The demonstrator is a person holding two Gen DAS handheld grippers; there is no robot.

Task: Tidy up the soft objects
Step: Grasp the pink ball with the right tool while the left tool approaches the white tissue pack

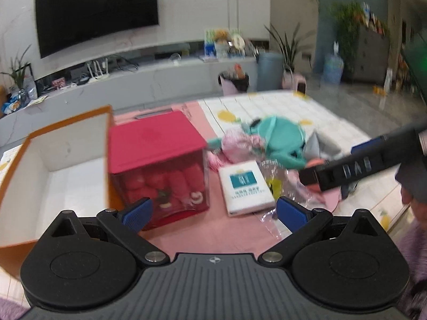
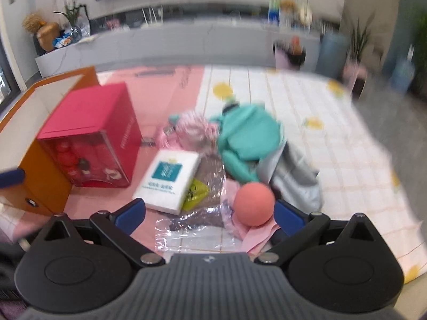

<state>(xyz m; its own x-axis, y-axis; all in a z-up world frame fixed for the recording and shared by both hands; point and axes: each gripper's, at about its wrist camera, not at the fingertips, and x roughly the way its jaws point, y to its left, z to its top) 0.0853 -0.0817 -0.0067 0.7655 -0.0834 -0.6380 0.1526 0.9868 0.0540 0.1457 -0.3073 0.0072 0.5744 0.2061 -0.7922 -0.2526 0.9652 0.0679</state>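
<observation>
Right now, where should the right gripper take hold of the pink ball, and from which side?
Across its widest middle, coming straight forward. The pink ball is round, lies on crinkled plastic wrap just inside the open right gripper, beside its right finger.

Ahead of my grippers I count two boxes, orange (image 1: 53, 160) and red (image 1: 157, 160), one tissue pack (image 1: 245, 186), one ball (image 2: 254, 204), one teal plush (image 2: 248, 136).
</observation>
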